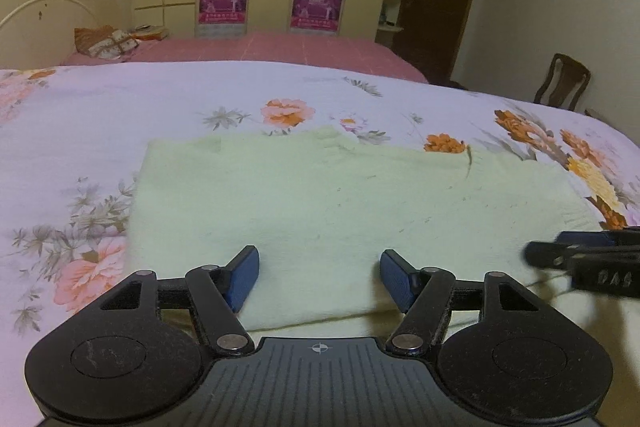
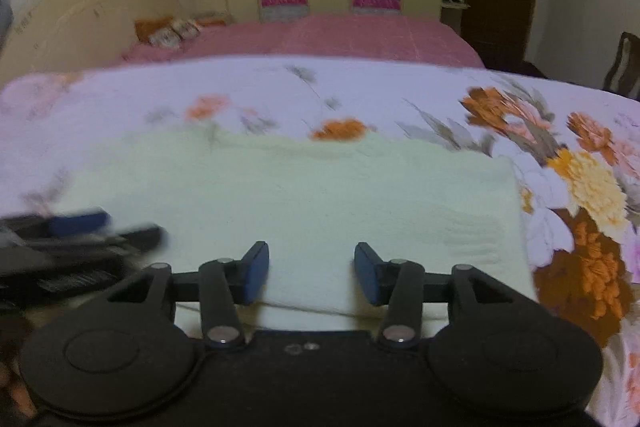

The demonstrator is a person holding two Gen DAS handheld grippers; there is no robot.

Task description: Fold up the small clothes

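A pale green knitted garment (image 1: 320, 195) lies folded flat on the floral-printed bedspread (image 1: 100, 115). The left tongs (image 1: 319, 277) hang over its near edge, blue pads apart, gripping nothing. The right tongs (image 2: 311, 273) likewise stand apart, empty, beside them.

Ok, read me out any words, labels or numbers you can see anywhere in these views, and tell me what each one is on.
"DAS": raised letters on the black body of the right gripper, seen at the right edge of the left wrist view.
Posters on the wardrobe doors: they carry a strip of print, too small and blurred to read.
Green sweater, flowered bedspread: no text on them.
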